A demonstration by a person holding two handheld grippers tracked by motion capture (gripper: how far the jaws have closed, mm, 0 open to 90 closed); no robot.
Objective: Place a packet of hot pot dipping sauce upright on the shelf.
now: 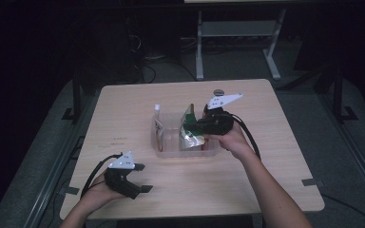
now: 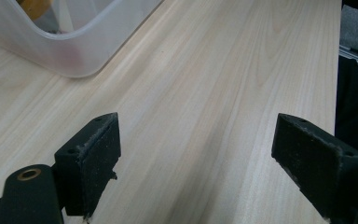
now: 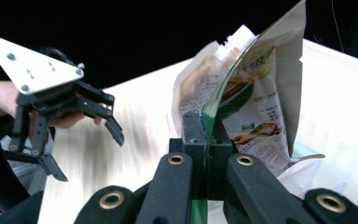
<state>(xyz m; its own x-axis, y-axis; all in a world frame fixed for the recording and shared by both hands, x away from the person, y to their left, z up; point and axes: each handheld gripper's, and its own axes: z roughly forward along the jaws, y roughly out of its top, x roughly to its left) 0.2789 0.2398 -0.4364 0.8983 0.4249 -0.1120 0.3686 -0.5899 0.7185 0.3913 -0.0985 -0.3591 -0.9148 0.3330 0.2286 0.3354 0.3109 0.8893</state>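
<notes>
A clear plastic bin [image 1: 185, 153] stands in the middle of the wooden table [image 1: 123, 118]. At its left end a spouted pouch [image 1: 158, 124] with a white cap stands upright. My right gripper [image 1: 194, 127] is over the bin, shut on the edge of a green printed packet [image 1: 188, 118] that hangs into it. In the right gripper view the jaws [image 3: 206, 126] pinch the green packet [image 3: 256, 102], with the spouted pouch [image 3: 200, 84] right behind it. My left gripper [image 1: 145, 178] rests open near the table's front left, nothing between its pads [image 2: 93, 154].
A small round grey object [image 1: 218, 92] lies on the table behind the bin. The bin's corner [image 2: 74, 51] is some way ahead of the left gripper. Table legs and cables stand on the dark floor beyond the far edge.
</notes>
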